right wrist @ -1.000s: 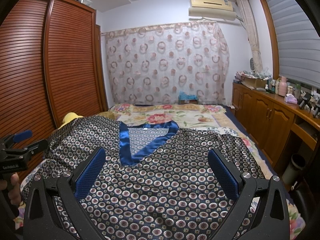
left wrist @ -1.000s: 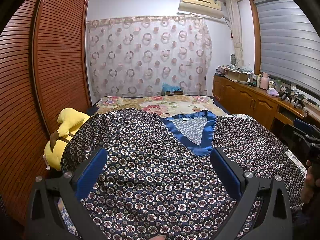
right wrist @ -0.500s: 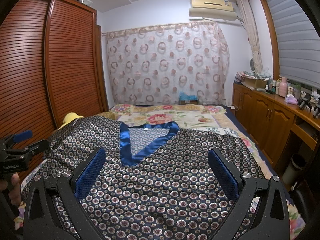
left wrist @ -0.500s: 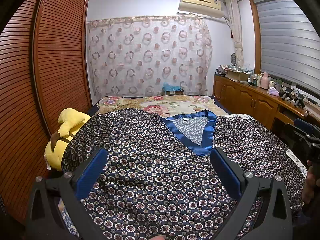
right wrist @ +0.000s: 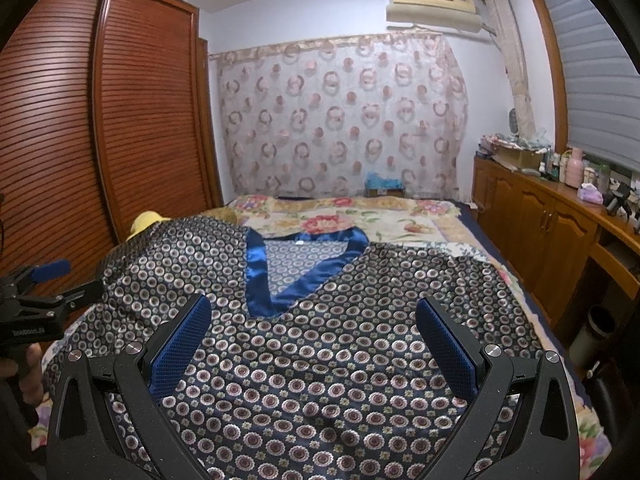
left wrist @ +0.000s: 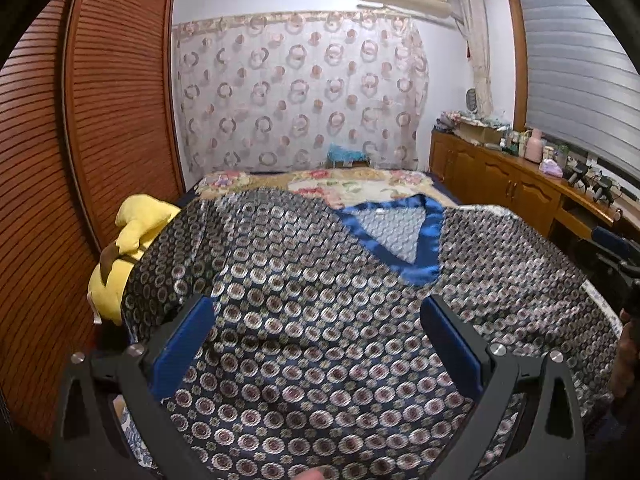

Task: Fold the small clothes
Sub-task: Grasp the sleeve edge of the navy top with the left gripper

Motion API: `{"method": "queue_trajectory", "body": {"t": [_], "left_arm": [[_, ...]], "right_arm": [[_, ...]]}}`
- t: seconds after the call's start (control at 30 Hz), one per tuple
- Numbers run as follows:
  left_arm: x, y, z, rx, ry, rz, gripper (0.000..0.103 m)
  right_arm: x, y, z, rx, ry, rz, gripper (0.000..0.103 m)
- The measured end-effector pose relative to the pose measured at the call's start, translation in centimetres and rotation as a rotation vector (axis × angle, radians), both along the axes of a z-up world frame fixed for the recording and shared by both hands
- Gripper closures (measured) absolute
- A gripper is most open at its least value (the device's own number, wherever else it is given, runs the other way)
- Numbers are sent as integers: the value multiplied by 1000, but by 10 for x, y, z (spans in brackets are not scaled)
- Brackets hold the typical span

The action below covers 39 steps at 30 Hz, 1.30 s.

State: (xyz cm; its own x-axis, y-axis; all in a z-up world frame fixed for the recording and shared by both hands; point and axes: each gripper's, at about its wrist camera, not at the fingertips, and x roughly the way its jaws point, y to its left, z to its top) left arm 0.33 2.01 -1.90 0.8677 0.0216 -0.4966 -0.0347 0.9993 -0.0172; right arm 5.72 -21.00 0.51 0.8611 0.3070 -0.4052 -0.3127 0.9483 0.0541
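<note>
My left gripper (left wrist: 316, 320) hovers over a dark navy satin top printed with small round medallions (left wrist: 320, 320), its two blue-padded fingers (left wrist: 184, 344) spread wide with nothing between them. My right gripper (right wrist: 314, 322) hangs above the same garment, fingers likewise parted and empty. The top lies spread flat, front up, across the near half of a bed covered by a floral quilt (right wrist: 360, 220); its bright blue satin V-neck band (right wrist: 280, 276) points toward me, and the sleeves extend to either side. In the right wrist view, my left gripper appears at the left edge (right wrist: 40, 292), beside the garment's sleeve. A yellow plush toy (left wrist: 128, 248) sits at the bed's left edge, partly under the sleeve and next to a brown louvred wardrobe (left wrist: 80, 160). A ring-patterned curtain (left wrist: 300, 96) hangs behind the bed, and wooden cabinets (right wrist: 540, 232) run along the right wall.
</note>
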Motion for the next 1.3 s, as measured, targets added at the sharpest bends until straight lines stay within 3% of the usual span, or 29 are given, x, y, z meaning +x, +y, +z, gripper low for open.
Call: {"method": "queue_trajectory", "body": {"t": [0.5,0.87,1.07,1.3], "left_arm": [[2,56,-39,-40,86,-2,0],[10,134,-49,-98,132,75,9],[27,166,-62,-119,183,87,35],[48,173,-79,-59,285,60,39]], "right_arm": [[23,36,-34,-43,96,116,0],[42,76,-41,-85,135,237,0],[43,92,-45,-115,145,279,0],[43,103,-46,-136,147,310,0]]}}
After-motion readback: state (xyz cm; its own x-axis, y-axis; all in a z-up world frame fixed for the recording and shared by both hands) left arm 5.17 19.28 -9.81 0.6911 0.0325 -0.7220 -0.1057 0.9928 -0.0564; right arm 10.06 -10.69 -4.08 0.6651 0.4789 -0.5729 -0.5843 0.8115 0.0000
